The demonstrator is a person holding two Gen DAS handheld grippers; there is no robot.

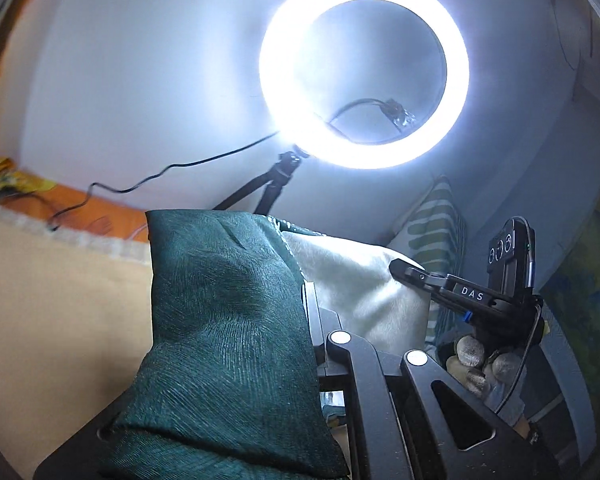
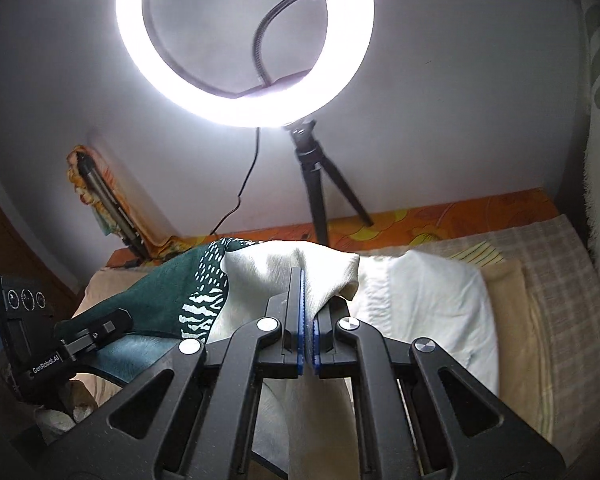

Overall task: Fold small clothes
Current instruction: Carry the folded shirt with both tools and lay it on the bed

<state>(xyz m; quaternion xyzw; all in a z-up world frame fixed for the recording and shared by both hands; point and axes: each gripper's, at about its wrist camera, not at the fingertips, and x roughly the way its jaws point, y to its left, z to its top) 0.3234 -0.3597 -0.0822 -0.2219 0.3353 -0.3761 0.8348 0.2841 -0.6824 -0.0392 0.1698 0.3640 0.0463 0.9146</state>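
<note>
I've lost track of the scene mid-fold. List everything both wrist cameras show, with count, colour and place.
garment: one, dark green outside, cream inside, lifted between both grippers
ring light: one, white, lit, by the wall at the back of the bed
tripod: one, black, under the ring light
cable: one, black, hanging from the ring light
white cloth: one, on the bed right of the garment
bed cover: one, beige checked, under the cloths
orange sheet: one, along the wall
left gripper: black, shut on the garment's green side
right gripper: black with blue pads, shut on the cream edge
</note>
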